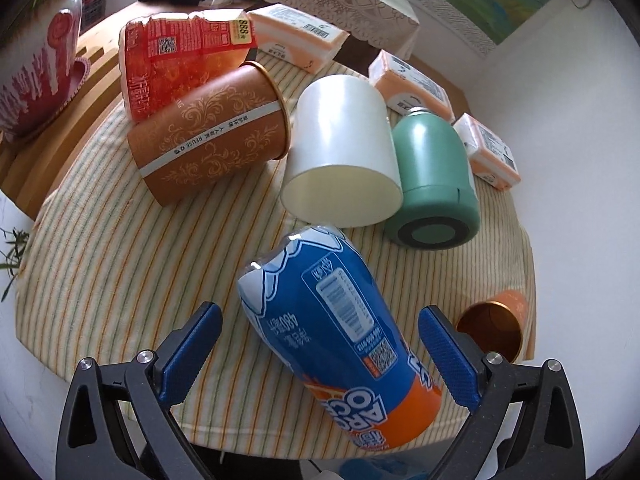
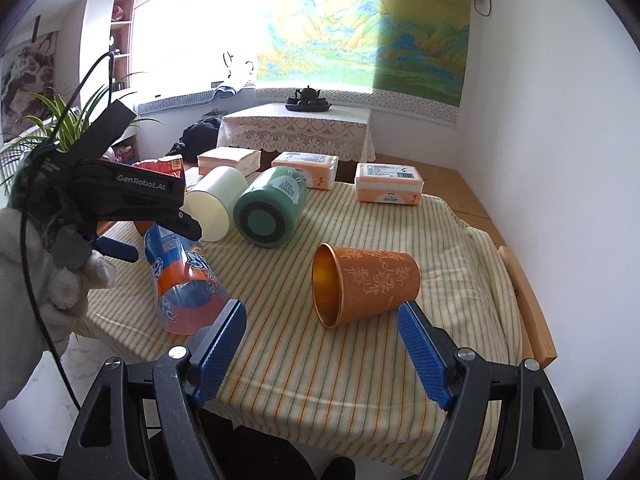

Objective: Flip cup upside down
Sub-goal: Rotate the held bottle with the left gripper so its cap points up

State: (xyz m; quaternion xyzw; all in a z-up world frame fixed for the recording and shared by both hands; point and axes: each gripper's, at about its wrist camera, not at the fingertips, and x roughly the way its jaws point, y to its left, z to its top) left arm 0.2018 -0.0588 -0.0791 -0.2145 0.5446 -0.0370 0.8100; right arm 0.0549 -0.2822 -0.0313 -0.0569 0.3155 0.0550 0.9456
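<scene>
A blue and orange plastic cup [image 1: 336,332] lies on its side on the striped cloth [image 1: 120,260], its base pointing away from me. My left gripper [image 1: 320,312] is open, with one blue pad on each side of the cup; the left pad stands clear of it. In the right wrist view a gloved hand [image 2: 60,292] holds this left gripper [image 2: 160,236] over the same cup [image 2: 180,280]. A small orange metal cup [image 2: 368,284] also lies on its side, mouth to the left. Just in front of it, my right gripper [image 2: 320,310] is open and holds nothing.
A white cup [image 1: 340,148], a green flask [image 1: 432,176], a large brown patterned cup [image 1: 208,136] and a red cup [image 1: 176,60] lie tipped over behind. Several tissue packs [image 2: 388,182] line the far side. The wooden table edge [image 2: 528,304] is at the right.
</scene>
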